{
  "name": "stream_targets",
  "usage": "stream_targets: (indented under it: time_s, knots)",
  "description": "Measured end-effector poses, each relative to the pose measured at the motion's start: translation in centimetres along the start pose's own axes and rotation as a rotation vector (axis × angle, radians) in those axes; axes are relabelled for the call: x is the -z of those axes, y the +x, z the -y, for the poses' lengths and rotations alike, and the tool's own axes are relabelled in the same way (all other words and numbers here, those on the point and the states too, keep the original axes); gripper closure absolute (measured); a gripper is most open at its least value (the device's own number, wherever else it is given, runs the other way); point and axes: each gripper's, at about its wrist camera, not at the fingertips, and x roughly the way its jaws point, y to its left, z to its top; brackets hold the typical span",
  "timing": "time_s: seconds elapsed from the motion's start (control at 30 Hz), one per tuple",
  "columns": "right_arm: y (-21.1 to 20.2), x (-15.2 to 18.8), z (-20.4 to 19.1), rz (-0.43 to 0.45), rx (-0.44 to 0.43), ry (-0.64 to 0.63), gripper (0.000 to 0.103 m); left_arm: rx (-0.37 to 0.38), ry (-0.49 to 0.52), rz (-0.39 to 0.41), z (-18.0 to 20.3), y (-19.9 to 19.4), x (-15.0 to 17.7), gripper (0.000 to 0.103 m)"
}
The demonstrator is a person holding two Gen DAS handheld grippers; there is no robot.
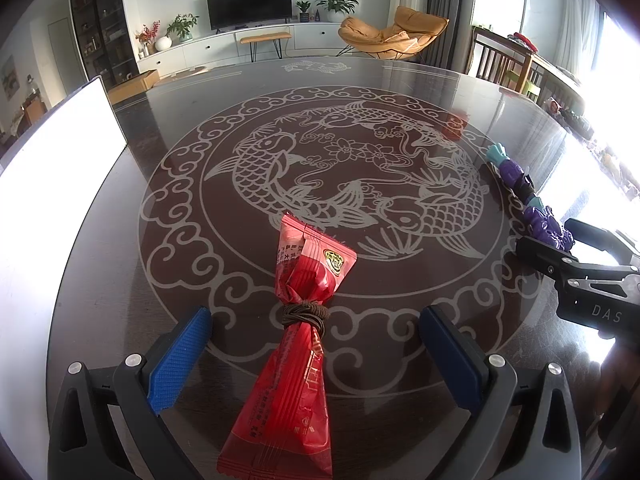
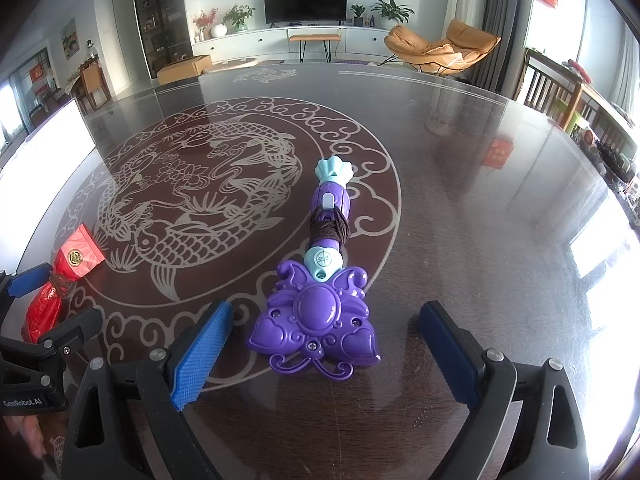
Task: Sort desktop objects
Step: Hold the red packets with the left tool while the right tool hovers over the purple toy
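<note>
The left gripper (image 1: 316,354) is hovering low over the dark glass-topped table (image 1: 400,328), its blue-padded fingers (image 1: 180,360) spread wide on either side of a red snack packet (image 1: 300,344) without touching it. The packet is lying flat on the table, its near end between the fingers, and is cinched at the middle by a brown hair tie (image 1: 305,314); its far end is pointing toward the carved fish medallion (image 1: 344,184) at the table's centre.

The right gripper (image 2: 326,354) is likewise standing wide, its blue pads (image 2: 200,356) flanking the flower-shaped head of a purple toy wand (image 2: 320,300) with clear gaps on both sides. The wand is lying on the table with its handle pointing away, a second brown hair tie (image 2: 329,229) wound around the handle and a pale teal shell cap (image 2: 334,170) at the far tip.

Each tool is appearing in the other's camera: the right gripper at the right edge of the left view, beside the wand, and the left gripper at the left edge of the right view, by the red packet. A white panel (image 1: 52,168) is standing on the table's left side. Beyond the table, a television (image 2: 305,1) and an orange lounge chair (image 2: 440,50) are filling out the living room.
</note>
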Motion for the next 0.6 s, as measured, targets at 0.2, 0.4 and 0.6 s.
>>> stream_targets:
  time_s: [0.2, 0.4, 0.6]
  knots:
    - [0.13, 0.13, -0.08, -0.001, -0.001, 0.000, 0.008, 0.000, 0.000, 0.000, 0.00, 0.02, 0.01, 0.000]
    - [0.08, 0.11, -0.12, -0.001, -0.001, 0.000, 0.008, 0.000, 0.000, 0.000, 0.01, 0.03, 0.01, 0.000]
    - [0.04, 0.21, 0.25, 0.001, -0.019, 0.008, 0.006, 0.025, 0.025, -0.031, -0.02, 0.00, -0.21, 0.000]
